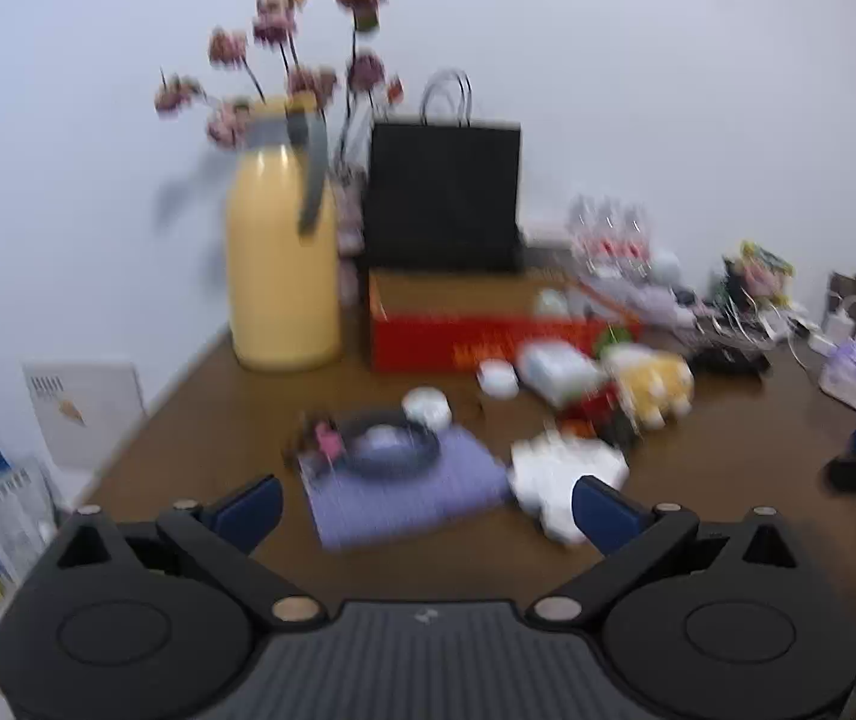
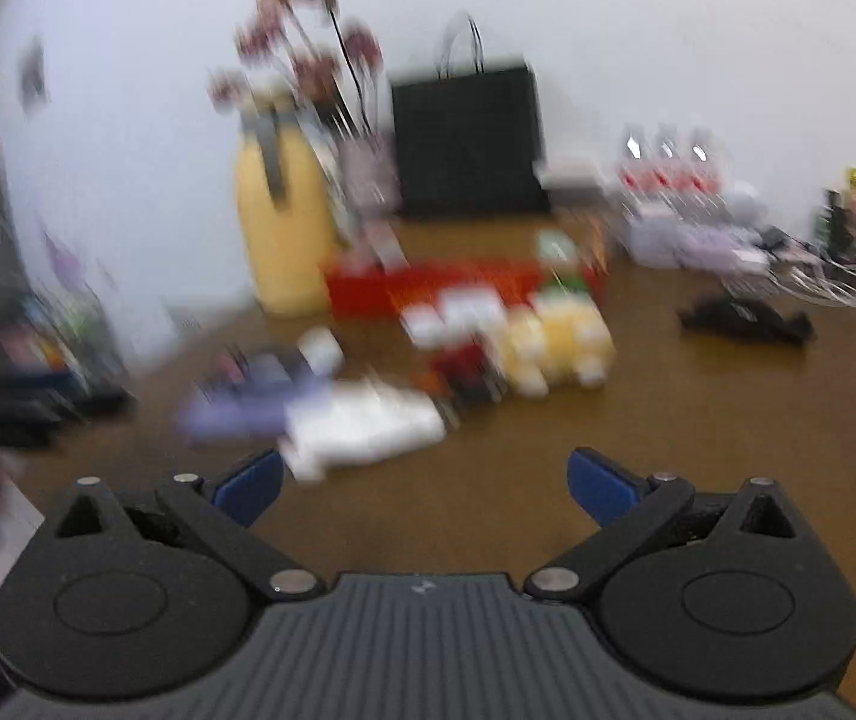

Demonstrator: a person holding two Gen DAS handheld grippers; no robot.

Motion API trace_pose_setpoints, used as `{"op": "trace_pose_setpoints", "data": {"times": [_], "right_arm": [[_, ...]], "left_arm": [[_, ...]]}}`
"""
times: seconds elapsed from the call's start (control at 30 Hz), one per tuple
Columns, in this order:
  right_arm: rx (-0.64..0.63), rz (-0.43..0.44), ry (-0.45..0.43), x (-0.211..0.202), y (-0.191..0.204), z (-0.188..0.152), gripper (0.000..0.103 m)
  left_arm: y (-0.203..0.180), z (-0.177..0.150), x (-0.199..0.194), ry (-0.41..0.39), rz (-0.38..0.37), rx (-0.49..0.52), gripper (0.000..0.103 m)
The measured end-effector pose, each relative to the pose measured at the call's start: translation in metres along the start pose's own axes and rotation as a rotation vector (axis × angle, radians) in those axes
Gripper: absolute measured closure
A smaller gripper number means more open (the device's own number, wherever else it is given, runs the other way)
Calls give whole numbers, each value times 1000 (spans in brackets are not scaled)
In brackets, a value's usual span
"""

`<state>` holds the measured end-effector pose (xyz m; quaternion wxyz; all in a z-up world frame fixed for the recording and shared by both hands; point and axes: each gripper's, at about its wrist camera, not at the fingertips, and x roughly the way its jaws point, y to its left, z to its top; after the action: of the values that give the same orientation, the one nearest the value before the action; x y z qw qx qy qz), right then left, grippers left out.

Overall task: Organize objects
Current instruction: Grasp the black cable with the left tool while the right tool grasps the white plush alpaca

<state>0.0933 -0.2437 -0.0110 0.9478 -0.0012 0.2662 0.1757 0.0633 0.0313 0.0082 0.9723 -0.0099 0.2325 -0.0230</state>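
Both the left gripper [image 1: 426,510] and right gripper [image 2: 425,483] hover with fingers spread wide, holding nothing. Just beyond the left fingers, a purple cloth [image 1: 410,489] lies on the bench [image 1: 727,480]: probably soft and light, best pinched at its near edge.

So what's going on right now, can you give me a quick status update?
Left gripper open, empty. Right gripper open, empty. Clutter untouched: purple pouch, white packet. Nothing blocking.

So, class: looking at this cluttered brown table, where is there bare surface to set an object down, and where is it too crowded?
Bare table lies right of the yellow plush toy and in front of the black object. A strip is free just ahead of both open grippers' fingers. The middle is crowded: purple cloth, white packets, red box.
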Motion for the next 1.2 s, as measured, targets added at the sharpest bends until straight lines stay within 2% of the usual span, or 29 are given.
{"op": "trace_pose_setpoints", "data": {"times": [0.07, 0.13, 0.23, 0.33, 0.43, 0.5, 0.57, 0.63, 0.7, 0.8, 0.93, 1.03, 1.1, 1.13, 1.17, 1.2], "right_arm": [[-40, -72, 74, 15, 9, -7, 0], [-60, -69, 45, 15, 17, -1, 0], [-71, -52, 0, 13, 20, 9, 0], [-60, -78, 10, 19, 17, 11, 0], [-21, -98, 22, 30, 6, 11, 0], [3, -134, 20, 40, -4, 18, 0], [9, -168, -1, 52, -16, 31, 0], [6, -177, -35, 65, -29, 45, 0], [7, -189, -57, 84, -44, 61, 0], [0, -220, -36, 124, -65, 83, 0], [14, -238, -2, 184, -85, 101, 1], [46, -231, 57, 227, -94, 105, 10], [43, -236, 93, 246, -94, 101, 23], [57, -229, 83, 250, -95, 97, 25], [84, -215, 73, 249, -97, 95, 35], [120, -185, 72, 248, -99, 92, 50]], "left_arm": [[-1, -4, 8, 34, 30, 8, 0], [-2, -4, 10, 21, 73, 14, 0], [4, -1, 12, 0, 67, -3, 0], [9, -1, 22, 23, 55, -25, 0], [17, 1, 54, 63, 7, -28, 0], [20, 8, 81, 84, 47, -18, 0], [21, 19, 107, 65, 64, -12, 0], [22, 30, 138, 83, 59, -4, 0], [18, 37, 167, 141, 107, 9, 0], [16, 39, 198, 196, 164, 20, 1], [20, 34, 214, 217, 159, -14, 0], [20, 34, 215, 219, 145, -6, 4], [19, 34, 213, 203, 139, 2, 10], [18, 34, 212, 198, 144, 8, 10], [17, 33, 210, 193, 156, 15, 11], [15, 33, 208, 188, 162, 23, 11]]}}
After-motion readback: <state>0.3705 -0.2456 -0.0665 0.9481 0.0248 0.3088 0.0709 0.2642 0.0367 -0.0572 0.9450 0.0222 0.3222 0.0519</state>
